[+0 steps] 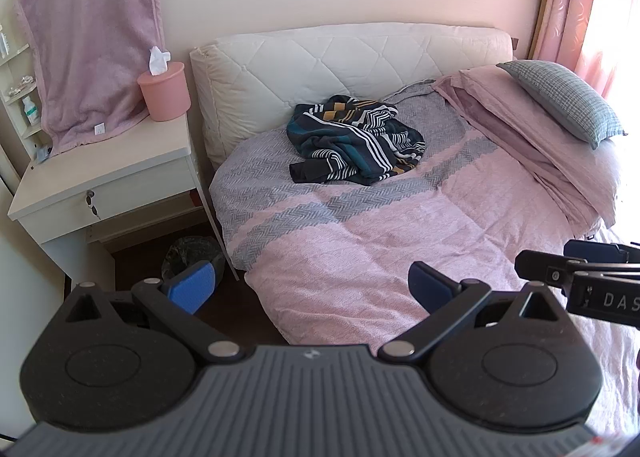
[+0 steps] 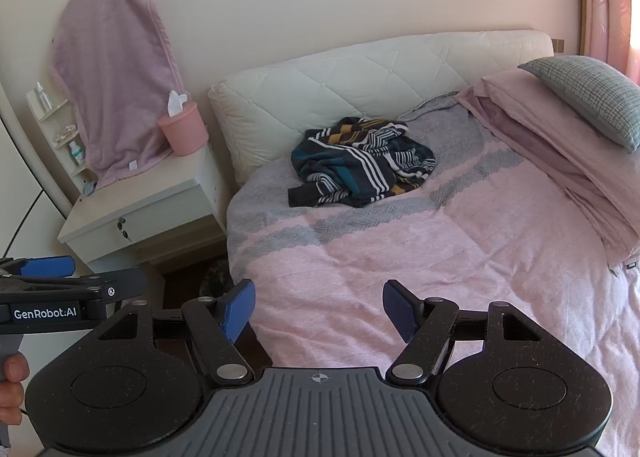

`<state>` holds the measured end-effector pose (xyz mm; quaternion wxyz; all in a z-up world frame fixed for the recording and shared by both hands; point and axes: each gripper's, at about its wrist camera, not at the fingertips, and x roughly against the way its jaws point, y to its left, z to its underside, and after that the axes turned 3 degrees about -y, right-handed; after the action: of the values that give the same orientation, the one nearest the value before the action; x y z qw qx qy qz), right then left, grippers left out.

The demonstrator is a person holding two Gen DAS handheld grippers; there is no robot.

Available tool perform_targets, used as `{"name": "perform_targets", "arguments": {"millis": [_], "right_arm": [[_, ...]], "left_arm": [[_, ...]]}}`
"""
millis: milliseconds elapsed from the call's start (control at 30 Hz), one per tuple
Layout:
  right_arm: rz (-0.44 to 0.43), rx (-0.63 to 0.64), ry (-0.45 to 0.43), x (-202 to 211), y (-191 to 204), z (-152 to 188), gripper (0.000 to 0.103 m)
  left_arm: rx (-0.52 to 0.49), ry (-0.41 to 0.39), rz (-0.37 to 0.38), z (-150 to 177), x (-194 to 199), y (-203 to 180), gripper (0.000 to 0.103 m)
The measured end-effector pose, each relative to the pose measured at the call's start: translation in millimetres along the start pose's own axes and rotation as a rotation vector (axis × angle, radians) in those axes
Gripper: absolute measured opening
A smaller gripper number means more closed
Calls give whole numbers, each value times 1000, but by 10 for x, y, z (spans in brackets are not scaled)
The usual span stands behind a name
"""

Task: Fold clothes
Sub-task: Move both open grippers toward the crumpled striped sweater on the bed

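A crumpled dark garment with white, teal and mustard stripes (image 1: 354, 145) (image 2: 360, 163) lies in a heap on the bed near the headboard. My left gripper (image 1: 310, 287) hovers open over the bed's near corner, far short of the garment, nothing between its blue pads. Over the pink cover, my right gripper (image 2: 318, 311) is likewise open and empty, well short of the heap. Each gripper shows at the edge of the other's view: the right one (image 1: 580, 277) from the side, and the left one (image 2: 60, 289) held by a person's hand.
The bed has a pink and grey cover (image 1: 360, 241), a white quilted headboard (image 1: 344, 69), folded pink bedding (image 1: 528, 145) and a grey pillow (image 1: 564, 101) at right. A white nightstand (image 1: 108, 177) with a pink tissue tub (image 1: 164, 91) stands left. A bin (image 1: 188, 253) sits on the floor.
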<state>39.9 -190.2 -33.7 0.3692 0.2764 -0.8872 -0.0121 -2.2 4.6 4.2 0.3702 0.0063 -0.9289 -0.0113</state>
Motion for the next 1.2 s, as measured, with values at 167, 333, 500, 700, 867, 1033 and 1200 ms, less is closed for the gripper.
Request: {"name": "perform_targets", "arguments": {"millis": [167, 333, 500, 700, 867, 1033, 1200], "right_arm": [[2, -4, 3, -32, -31, -6, 68], [4, -10, 6, -35, -39, -8, 68], [5, -11, 9, -33, -53, -14, 68], [4, -10, 10, -37, -53, -10, 68], [5, -10, 12, -46, -50, -2, 68], [3, -9, 12, -59, -57, 8, 68], [2, -11, 16, -85, -73, 25, 68]], "left_arm": [[0, 2, 1, 29, -8, 70, 102], [-3, 11, -1, 65, -61, 66, 102], [-7, 16, -1, 32, -85, 22, 102], [-5, 16, -3, 37, -86, 19, 102], [-5, 19, -3, 32, -94, -2, 102], [-7, 20, -5, 28, -113, -10, 102], [-8, 25, -7, 22, -148, -24, 102]]}}
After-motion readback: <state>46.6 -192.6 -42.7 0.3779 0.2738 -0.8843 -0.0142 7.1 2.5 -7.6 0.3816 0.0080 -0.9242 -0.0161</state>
